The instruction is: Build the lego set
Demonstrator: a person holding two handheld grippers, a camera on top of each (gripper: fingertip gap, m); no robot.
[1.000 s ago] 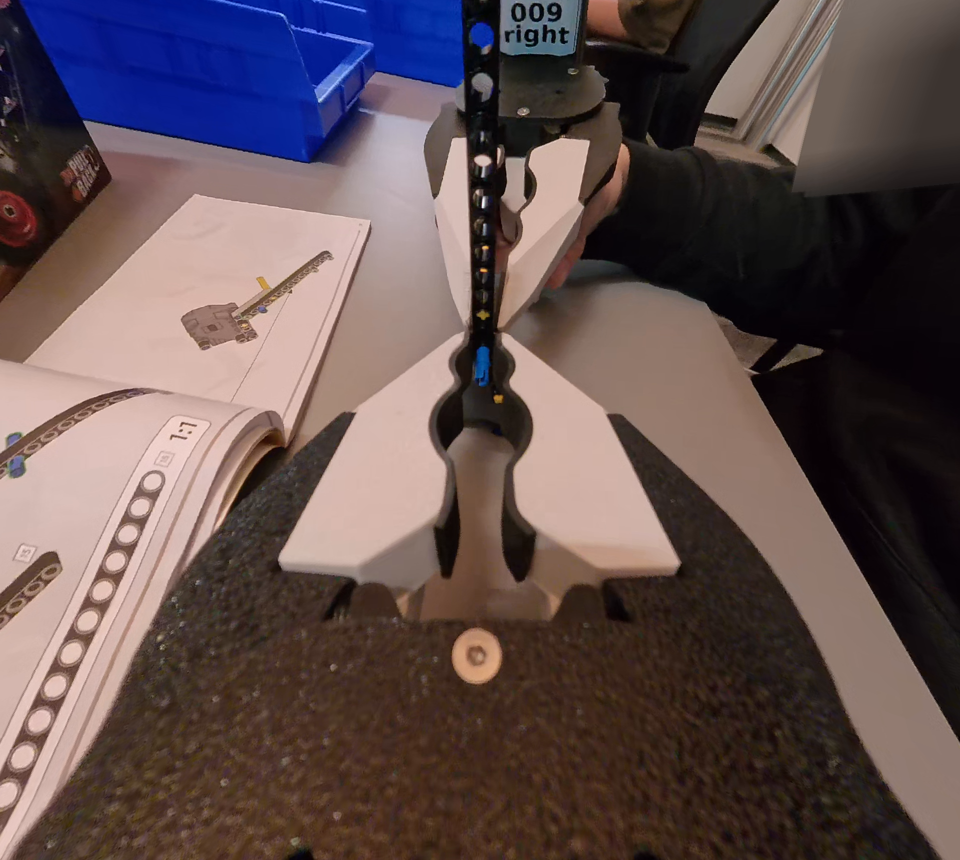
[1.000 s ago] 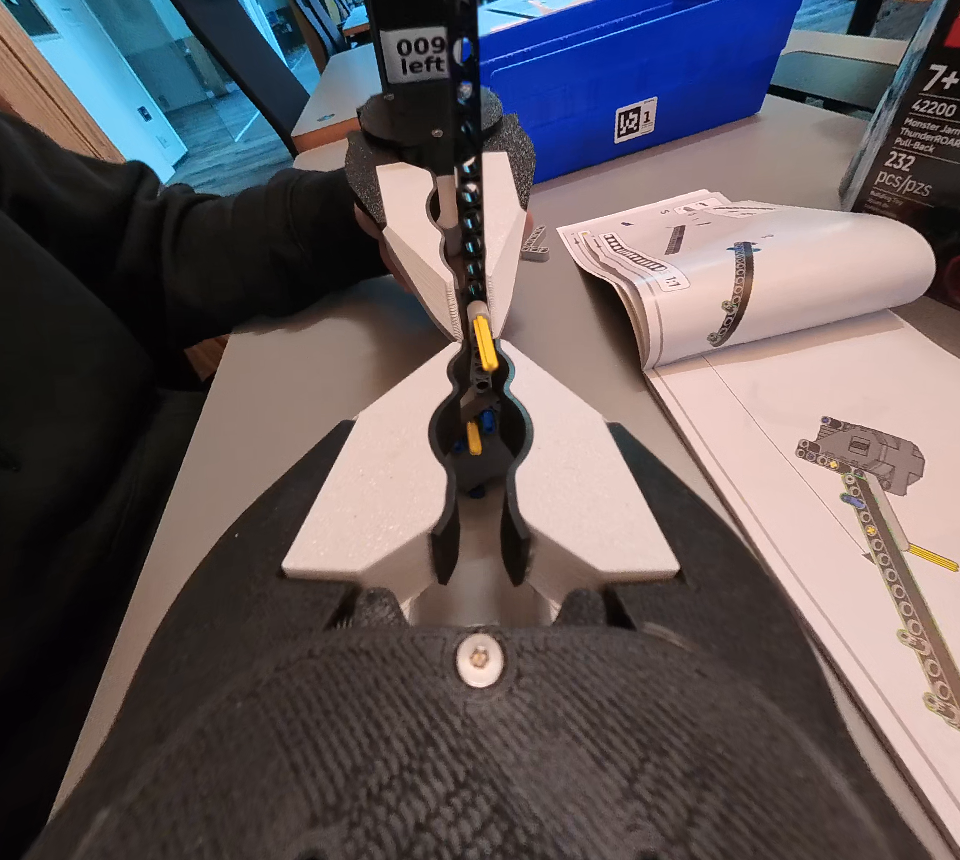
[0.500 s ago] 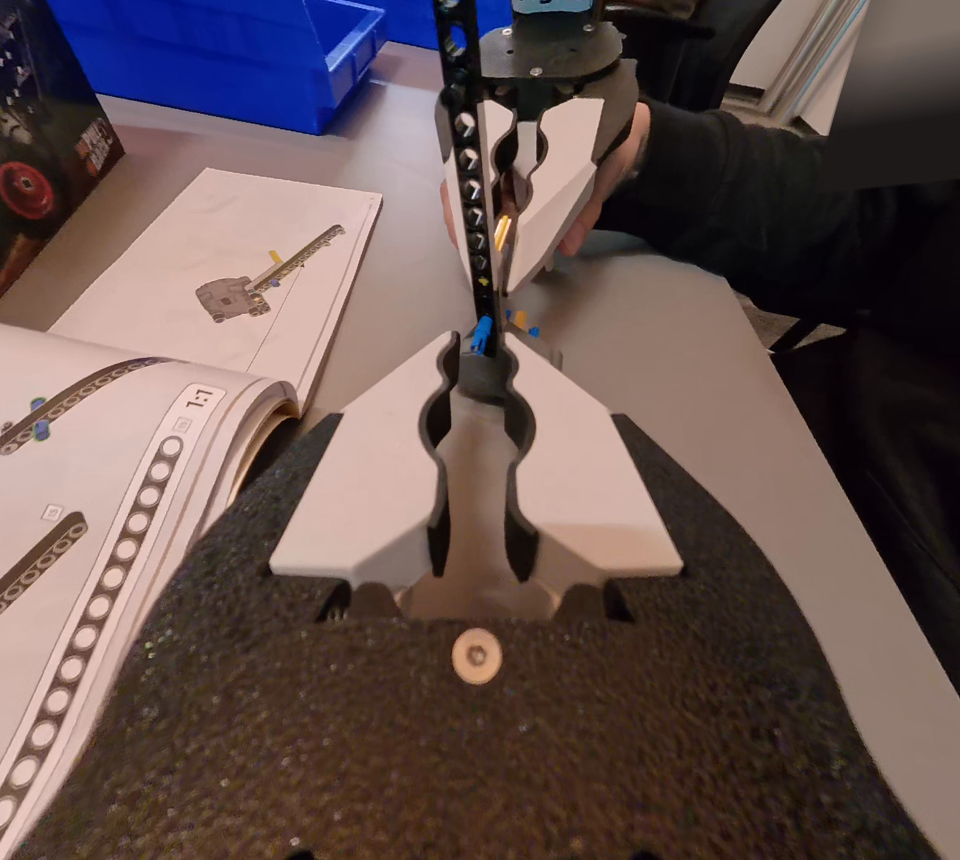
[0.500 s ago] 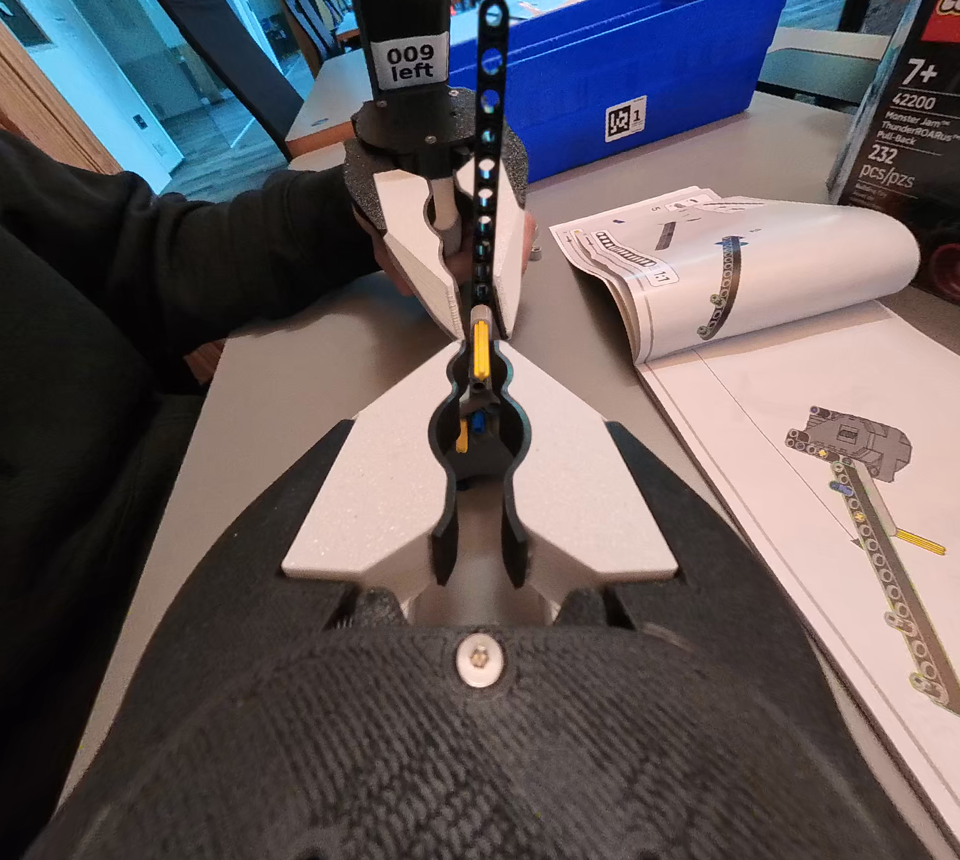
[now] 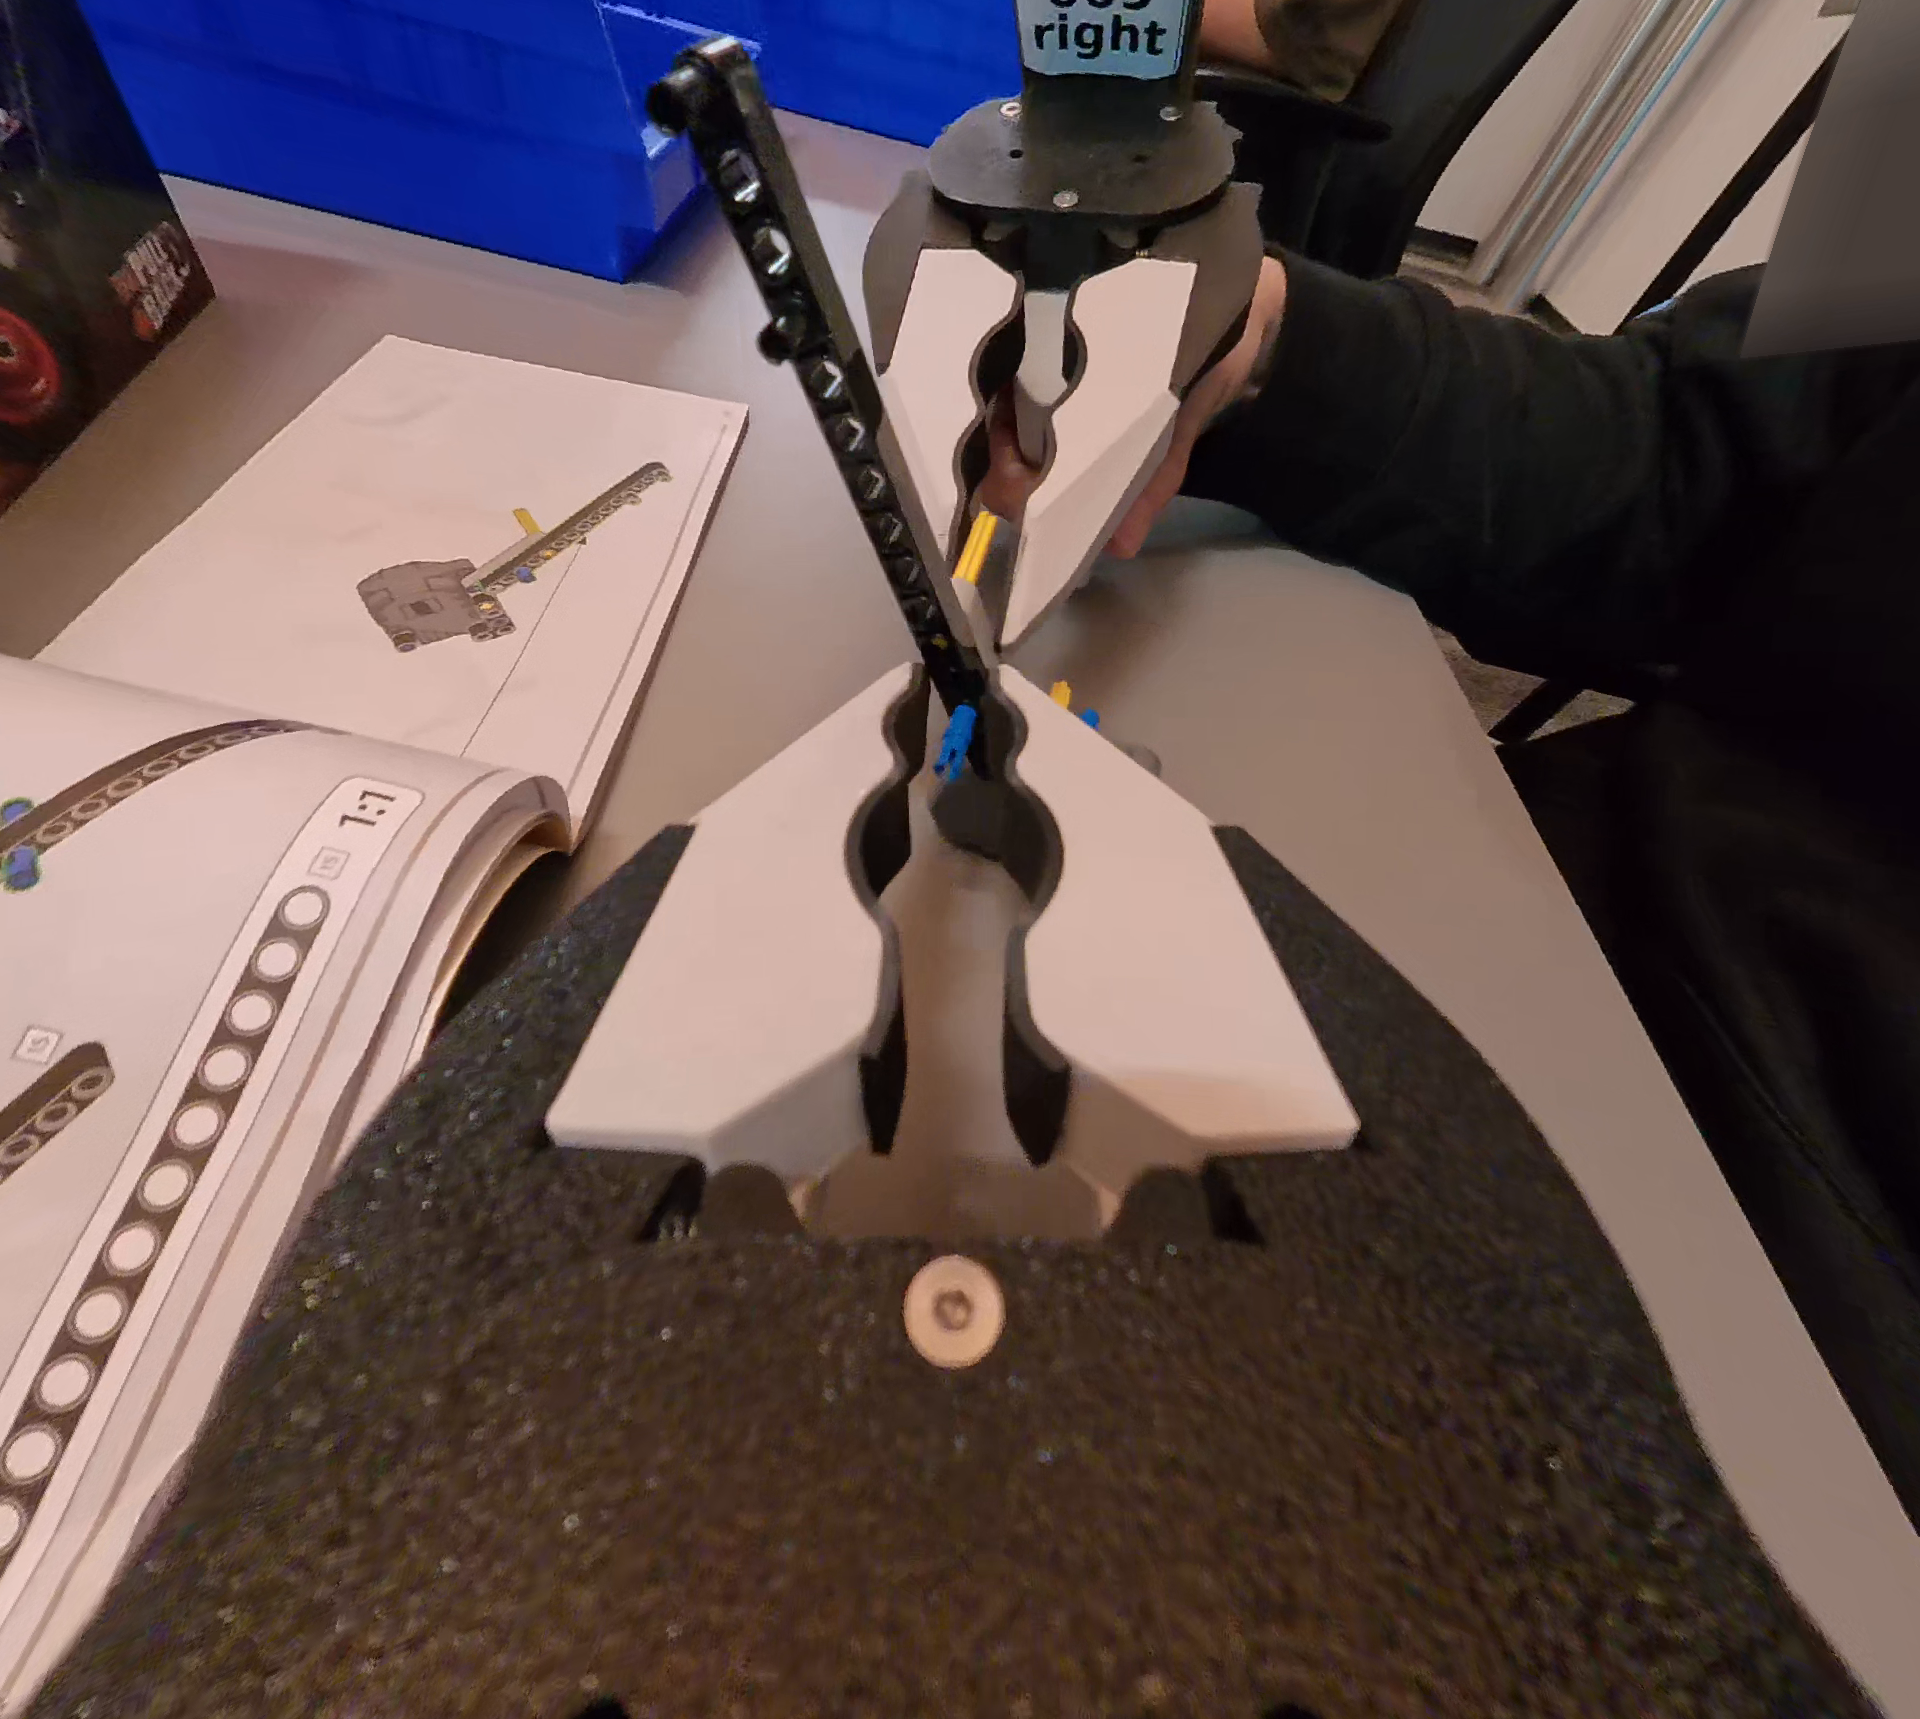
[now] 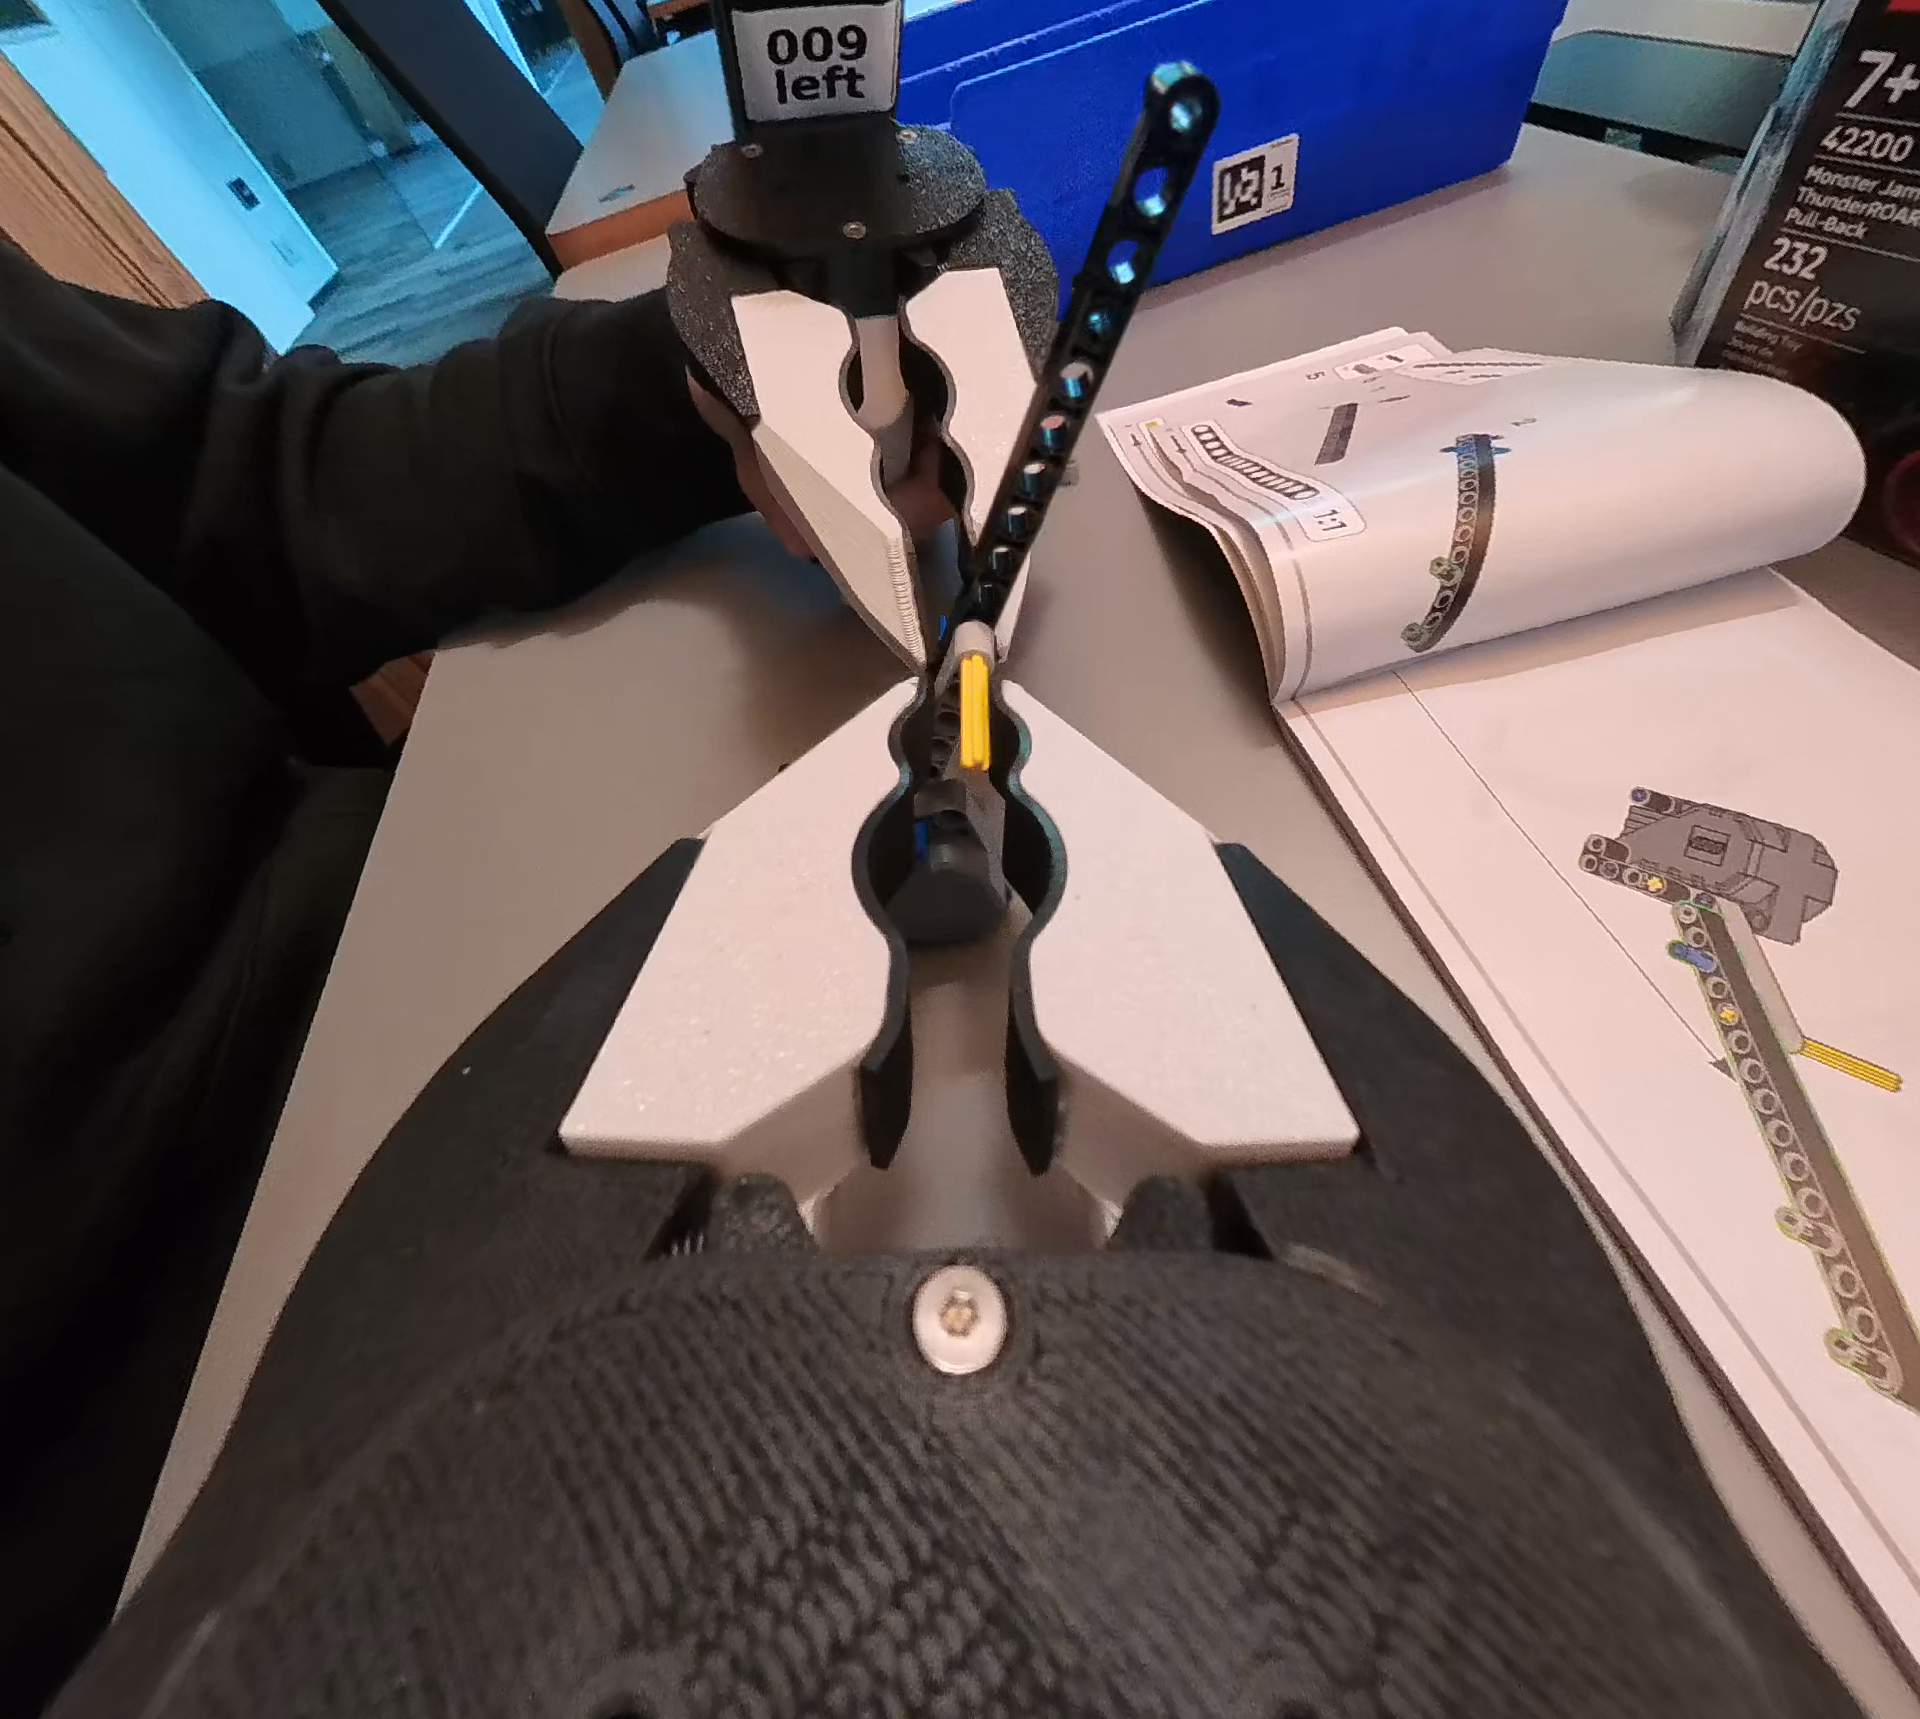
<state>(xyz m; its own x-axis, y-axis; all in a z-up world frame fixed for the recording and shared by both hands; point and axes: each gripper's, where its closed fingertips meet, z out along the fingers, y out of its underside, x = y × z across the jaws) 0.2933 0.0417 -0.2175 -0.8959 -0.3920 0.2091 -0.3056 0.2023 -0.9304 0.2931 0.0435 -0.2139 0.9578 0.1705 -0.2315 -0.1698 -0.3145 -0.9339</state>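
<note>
- Two tongs meet tip to tip above the grey tabletop (image 5: 1299, 734). The left tongs (image 5: 961, 698) are nearly closed, pinching the lower end of a long black holed lego beam (image 5: 821, 381) just above its small blue pin (image 5: 954, 739).
- A dark grey part sits under that end, in the gap between the fingers. I cannot tell what it is.
- The right tongs (image 6: 961, 693) are drawn shut on a thin yellow axle (image 6: 974, 713) with a pale grey sleeve, pressed against the beam's lowest holes.
- A second ago the beam stood upright between the two tools. Now its free top leans well over toward the open white instruction booklet (image 5: 416, 474), while the axle stays at the same end.
- The tilt probably comes from the axle being pushed in and levering the beam, so the axle looks only partly seated. The beam likely needs bracing before more pushing.
- A few loose yellow and blue bits (image 5: 1070, 701) lie on the tabletop just behind the tips. Blue plastic bins (image 5: 364, 59) and the dark set box (image 6: 1829, 215) stand farther out.
</note>
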